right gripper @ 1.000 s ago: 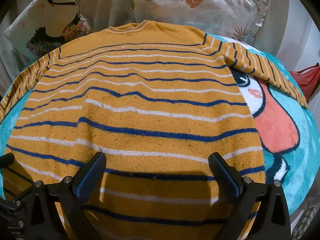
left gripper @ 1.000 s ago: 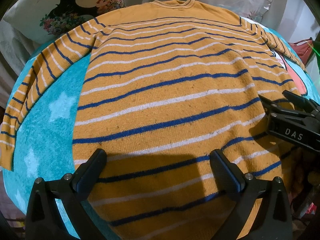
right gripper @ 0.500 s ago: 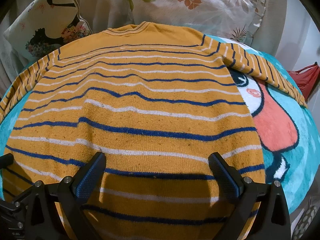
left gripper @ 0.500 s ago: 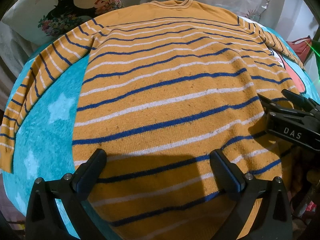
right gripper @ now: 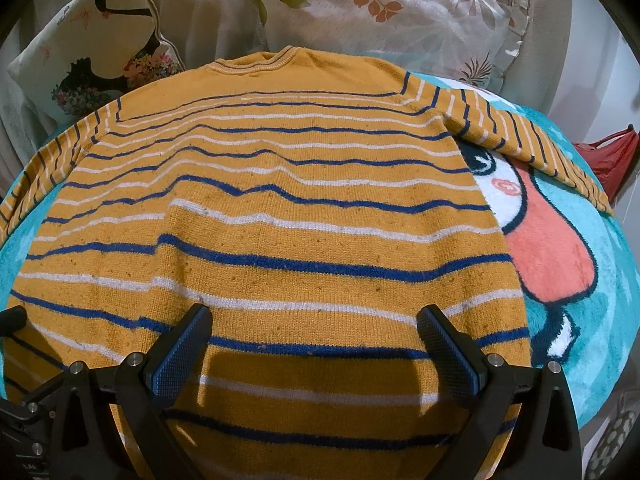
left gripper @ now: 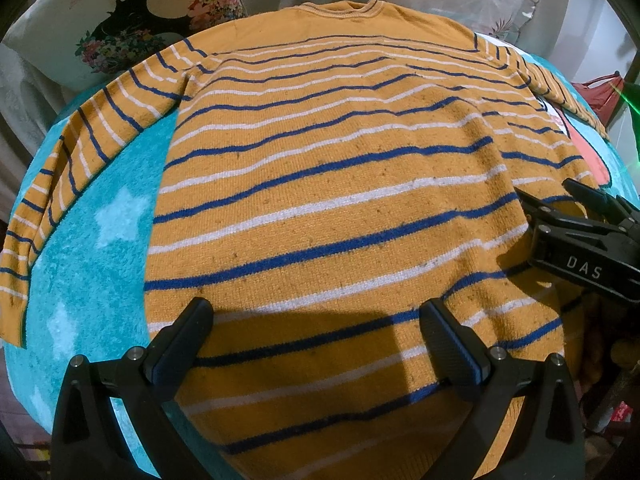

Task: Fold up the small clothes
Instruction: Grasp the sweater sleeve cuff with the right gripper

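A mustard-yellow sweater (left gripper: 340, 200) with blue and white stripes lies flat, collar away from me, on a turquoise blanket (left gripper: 104, 248). Both sleeves are spread out to the sides. My left gripper (left gripper: 316, 328) is open and empty above the sweater's lower left part. My right gripper (right gripper: 314, 332) is open and empty above the lower right part of the sweater (right gripper: 280, 220). The right gripper's black body also shows at the right edge of the left wrist view (left gripper: 580, 240).
The blanket (right gripper: 592, 312) has a cartoon face with a pink patch to the right of the sweater. Floral pillows (right gripper: 380, 4) and a bird-print cushion (right gripper: 88, 52) lie behind the collar. A red bag (right gripper: 612, 156) sits at far right.
Both views have shifted very slightly; the sweater and the open grippers stay where they were.
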